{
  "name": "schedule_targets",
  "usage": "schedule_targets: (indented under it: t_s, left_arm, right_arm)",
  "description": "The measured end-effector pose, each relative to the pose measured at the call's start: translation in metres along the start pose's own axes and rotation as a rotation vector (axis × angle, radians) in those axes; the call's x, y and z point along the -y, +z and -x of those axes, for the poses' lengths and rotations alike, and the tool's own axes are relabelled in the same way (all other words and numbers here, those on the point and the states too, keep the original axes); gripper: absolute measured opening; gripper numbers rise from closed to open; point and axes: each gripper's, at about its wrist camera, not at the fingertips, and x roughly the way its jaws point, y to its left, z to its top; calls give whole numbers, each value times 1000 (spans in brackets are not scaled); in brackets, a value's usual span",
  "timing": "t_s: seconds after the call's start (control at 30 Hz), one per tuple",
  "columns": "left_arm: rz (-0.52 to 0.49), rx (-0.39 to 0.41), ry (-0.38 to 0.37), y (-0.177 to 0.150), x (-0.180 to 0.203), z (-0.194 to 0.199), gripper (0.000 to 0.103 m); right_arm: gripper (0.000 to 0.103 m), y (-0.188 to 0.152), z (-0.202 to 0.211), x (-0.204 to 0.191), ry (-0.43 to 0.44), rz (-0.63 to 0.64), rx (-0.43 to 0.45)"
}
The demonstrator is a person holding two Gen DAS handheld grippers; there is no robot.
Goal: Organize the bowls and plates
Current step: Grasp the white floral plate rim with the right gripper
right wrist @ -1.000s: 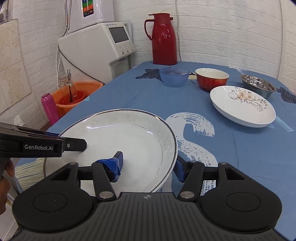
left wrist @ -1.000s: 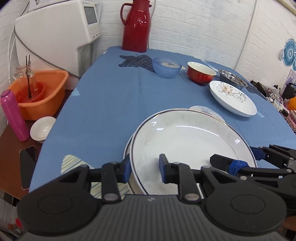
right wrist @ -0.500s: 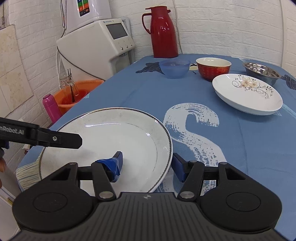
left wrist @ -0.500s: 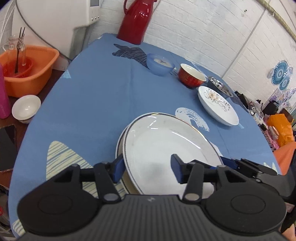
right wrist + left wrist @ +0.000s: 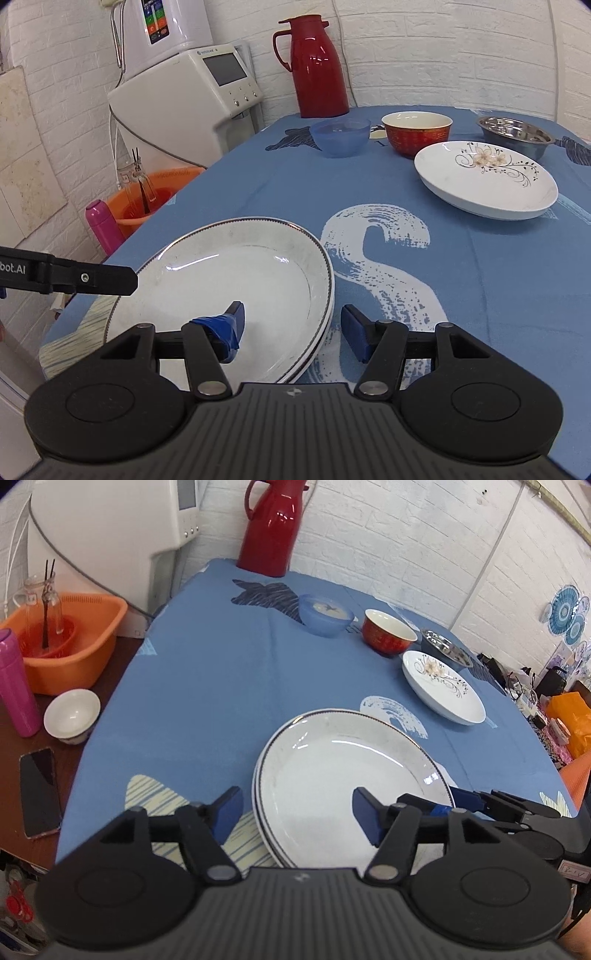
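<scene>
White: three plates (image 5: pixel 236 280), three bowls (image 5: pixel 415 133)

We see the right hand-held gripper (image 5: pixel 291 326) spread wide around the near rim of the stacked white plates (image 5: pixel 236 280); beyond the stack sit a floral plate (image 5: pixel 485 179), red bowl (image 5: pixel 416 133), blue bowl (image 5: pixel 340 136) and steel bowl (image 5: pixel 515 134); the left hand-held gripper (image 5: pixel 70 278) juts over the stack's left rim.

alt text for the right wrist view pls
Open right gripper straddles the rim of two stacked white plates on a blue tablecloth. Beyond sit a floral plate, red bowl, blue bowl and steel bowl.
</scene>
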Motion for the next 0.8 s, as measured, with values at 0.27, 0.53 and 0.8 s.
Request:
schedule_targets:
  t_s: [0.27, 0.53, 0.8]
  left_arm:
    - [-55, 2, -33, 31, 38, -17, 67]
    - [-84, -94, -173, 97, 99, -88, 69]
    - [-96, -221, -174, 148, 151, -197, 69]
  right_arm:
    - [44, 12, 22, 39, 7, -74, -5]
    - [45, 56, 44, 151, -169, -197, -21]
    - [46, 110, -30, 229, -254, -249, -74]
